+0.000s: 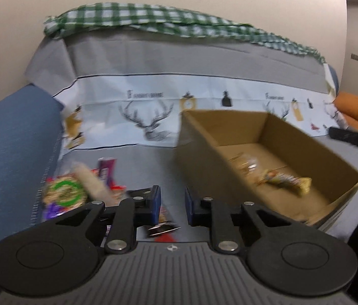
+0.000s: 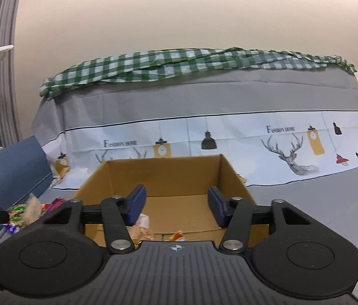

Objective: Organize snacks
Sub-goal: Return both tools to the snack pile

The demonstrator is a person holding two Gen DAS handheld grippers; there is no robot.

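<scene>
Sofa seat under a gray printed cover (image 1: 153, 81), checked cloth (image 2: 179, 63) draped along the top of the backrest. Open cardboard box (image 1: 267, 152) sitting on the seat, stiff-walled, probably light enough to slide if knocked. Inside, at least two wrapped snacks: a gold-ended packet (image 1: 288, 180) and a clear crinkly one (image 1: 245, 165) beside it.

Left of the box, a loose heap of snack packets (image 1: 82, 190) on the seat by the blue armrest (image 1: 14, 152): a round green-ringed pack (image 1: 64, 193), a pale roll-shaped pack (image 1: 90, 183), a purple wrapper (image 1: 106, 170), plus a dark foil packet (image 1: 162, 228) lying close under the tool. Blurred, so labels unreadable.

Likely light, soft, crackly film with crushable contents; slick across the flat faces. Best taken by a crimped end seal or across the narrow width, with gentle squeeze only.

Left gripper (image 1: 172, 207) low over the seat between heap and box, pointing level toward the backrest, jaws parted a modest gap, nothing between them. Right gripper (image 2: 176, 207) poised over the box's near wall, aimed into the opening, jaws spread wide, also empty.
</scene>
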